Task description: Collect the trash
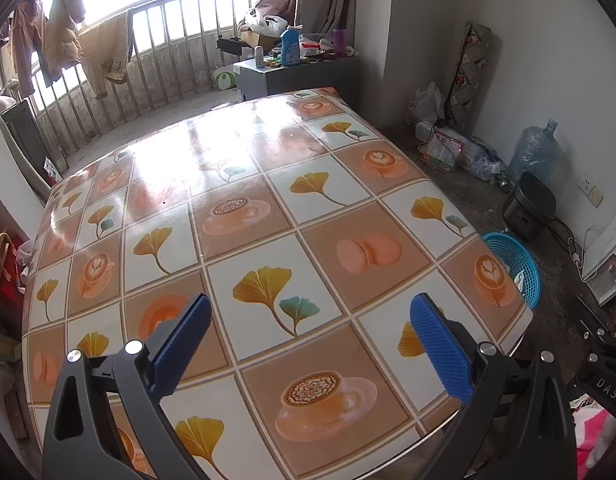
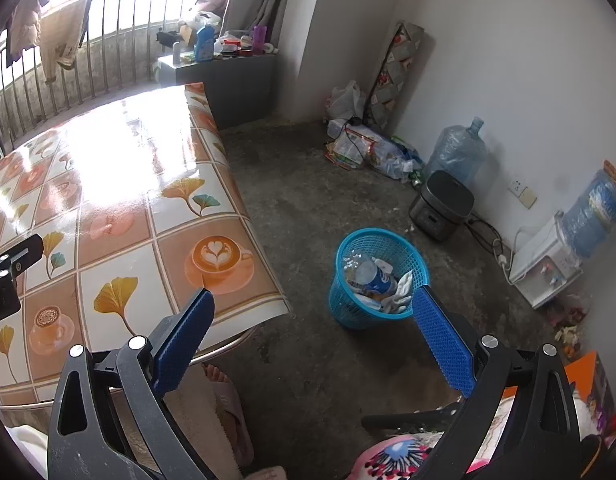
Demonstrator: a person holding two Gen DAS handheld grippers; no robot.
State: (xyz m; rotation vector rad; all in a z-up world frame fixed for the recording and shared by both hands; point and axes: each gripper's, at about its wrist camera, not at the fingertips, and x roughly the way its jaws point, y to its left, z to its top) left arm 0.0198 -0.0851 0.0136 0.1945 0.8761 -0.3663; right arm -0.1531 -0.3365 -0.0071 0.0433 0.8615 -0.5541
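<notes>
Both claws, left claw (image 1: 310,344) and right claw (image 2: 314,340), spread, empty. Worktop (image 1: 267,168) bare. Bottle (image 2: 372,276) in basket (image 2: 344,304): light, slippery, probably grab mid-body.

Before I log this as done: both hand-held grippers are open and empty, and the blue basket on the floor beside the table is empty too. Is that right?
Not quite. The blue basket is not empty: the right wrist view shows a plastic bottle and crumpled wrappers inside. The rest holds: the left hand-held gripper and right hand-held gripper are open and empty.

left claw (image 1: 310,322) gapes wide, nothing between its fingers; right claw (image 2: 314,318) gapes likewise.
</notes>
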